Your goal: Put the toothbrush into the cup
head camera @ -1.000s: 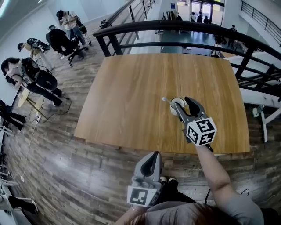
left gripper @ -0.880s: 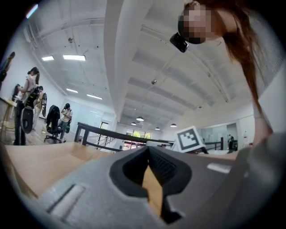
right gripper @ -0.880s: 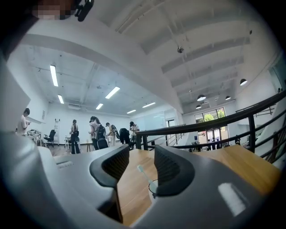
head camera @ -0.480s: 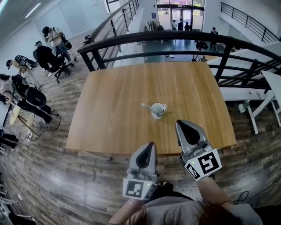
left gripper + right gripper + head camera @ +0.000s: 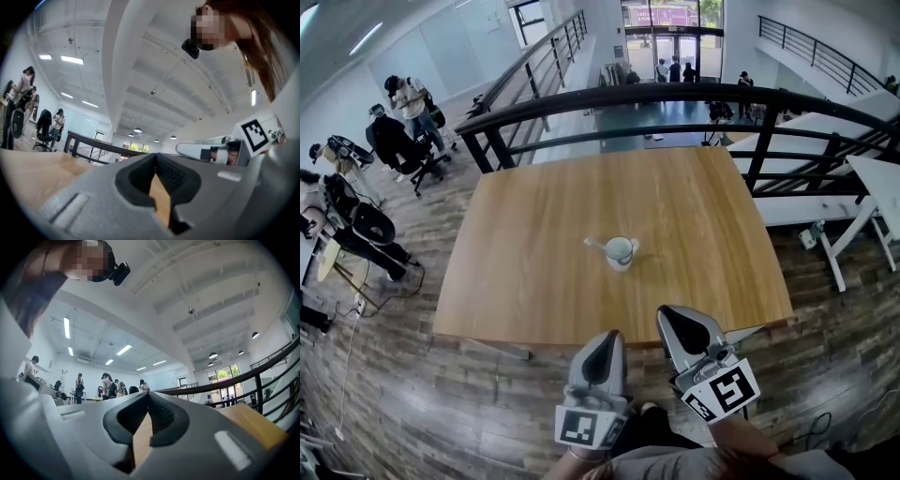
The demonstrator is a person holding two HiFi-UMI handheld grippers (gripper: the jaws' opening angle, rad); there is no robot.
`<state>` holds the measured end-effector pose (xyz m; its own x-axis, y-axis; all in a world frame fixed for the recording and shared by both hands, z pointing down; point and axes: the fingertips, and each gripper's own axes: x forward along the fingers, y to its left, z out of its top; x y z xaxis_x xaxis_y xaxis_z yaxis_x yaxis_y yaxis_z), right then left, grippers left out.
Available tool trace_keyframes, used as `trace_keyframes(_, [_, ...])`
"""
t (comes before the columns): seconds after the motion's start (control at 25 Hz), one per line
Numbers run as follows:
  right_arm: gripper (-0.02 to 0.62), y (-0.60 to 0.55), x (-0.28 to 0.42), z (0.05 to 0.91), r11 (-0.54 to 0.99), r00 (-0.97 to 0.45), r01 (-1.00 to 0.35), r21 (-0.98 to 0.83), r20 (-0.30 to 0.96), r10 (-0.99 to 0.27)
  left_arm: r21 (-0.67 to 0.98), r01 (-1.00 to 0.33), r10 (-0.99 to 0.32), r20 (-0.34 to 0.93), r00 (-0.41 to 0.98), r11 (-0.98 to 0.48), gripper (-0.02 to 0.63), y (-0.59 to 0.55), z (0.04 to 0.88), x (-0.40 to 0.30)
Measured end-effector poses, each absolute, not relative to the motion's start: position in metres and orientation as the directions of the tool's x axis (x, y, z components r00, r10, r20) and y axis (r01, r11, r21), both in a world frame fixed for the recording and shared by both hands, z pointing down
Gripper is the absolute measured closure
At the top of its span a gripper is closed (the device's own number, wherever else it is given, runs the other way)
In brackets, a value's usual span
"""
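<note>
Wooden table (image 5: 534, 253): cup (image 5: 620, 252) at centre, toothbrush (image 5: 594, 246) inside, leaning toward 9 o'clock. Our left gripper (image 5: 607, 337), right gripper (image 5: 677, 321) at 6 o'clock, closed, empty. We fear table bump tipping cup.

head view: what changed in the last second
The right gripper drew back from the cup to the table's near edge and is now shut and empty, beside the left gripper, also shut. The toothbrush stayed in the cup, and the cup kept its place on the table.
</note>
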<state>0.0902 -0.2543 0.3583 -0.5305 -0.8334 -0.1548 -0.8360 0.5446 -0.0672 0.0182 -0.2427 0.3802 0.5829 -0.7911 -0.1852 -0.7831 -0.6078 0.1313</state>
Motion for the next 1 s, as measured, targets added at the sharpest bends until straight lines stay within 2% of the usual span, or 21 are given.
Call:
trace_keyframes(0.28, [0.594, -0.23, 0.089, 0.368, 0.542, -0.53, -0.837, -0.077, -0.13, -0.838, 0.151, -0.753, -0.763, -0.238, 0.601, -0.641, 0.611, -0.221, 0.368, 0.02])
trace_keyframes(0.64, [0.594, -0.157, 0.067, 0.347, 0.507, -0.492, -0.861, -0.033, -0.195, -0.848, 0.105, -0.718, -0.706, -0.325, 0.63, -0.688, 0.611, -0.147, 0.345, -0.006])
trace_keyframes(0.8, [0.594, -0.091, 0.045, 0.346, 0.477, -0.459, -0.878, -0.05, -0.2, -0.866, 0.093, -0.711, -0.705, -0.267, 0.657, -0.697, 0.611, -0.09, 0.354, -0.031])
trace_keyframes(1.0, [0.594, -0.019, 0.013, 0.351, 0.459, -0.443, -0.887, -0.048, -0.191, -0.876, 0.088, -0.704, -0.697, -0.277, 0.662, -0.704, 0.611, -0.025, 0.352, -0.06])
